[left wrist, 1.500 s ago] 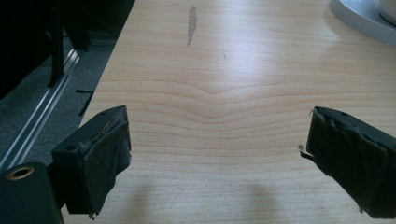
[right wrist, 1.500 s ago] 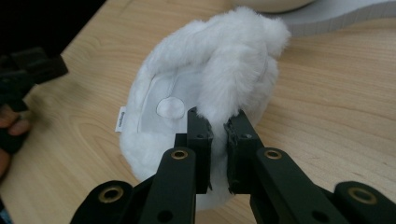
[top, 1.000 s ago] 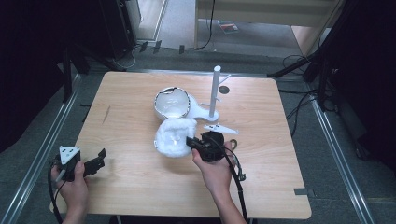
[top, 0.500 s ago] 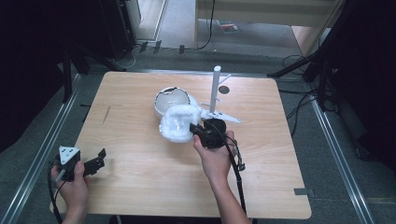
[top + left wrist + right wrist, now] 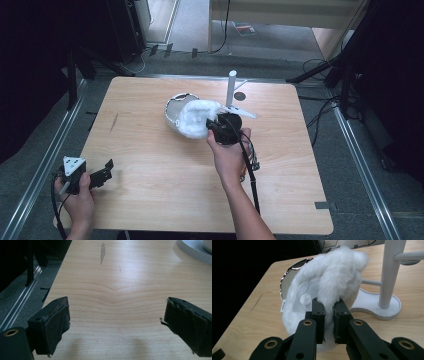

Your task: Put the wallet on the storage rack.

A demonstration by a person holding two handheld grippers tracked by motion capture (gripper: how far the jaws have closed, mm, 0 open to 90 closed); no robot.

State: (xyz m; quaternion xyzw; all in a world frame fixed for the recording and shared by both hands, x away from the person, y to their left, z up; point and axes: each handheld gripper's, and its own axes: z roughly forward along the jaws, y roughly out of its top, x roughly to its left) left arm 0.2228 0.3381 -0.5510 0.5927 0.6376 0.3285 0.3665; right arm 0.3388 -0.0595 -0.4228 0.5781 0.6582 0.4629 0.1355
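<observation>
Fluffy white fur hat (image 5: 329, 282): plain white all over, with a small white label at its edge.
Round bowl (image 5: 176, 107): white inside, shiny silvery rim.
Upright post stand (image 5: 388, 277): pale grey-white, base the same.
Right tongs (image 5: 329, 315): black, brass-coloured rivets.
Left tongs (image 5: 117, 327): black, worn dark pads.
Wooden surface (image 5: 150, 165): light tan, wavy grain, one dark streak.

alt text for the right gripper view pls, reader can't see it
The right tool is shut on a fluffy white hat, pinching a fold of its fur above a light wooden table. Right of the hat stands a white stand with an upright post and a flat base; a round metal-rimmed object lies partly hidden behind the hat.
</observation>
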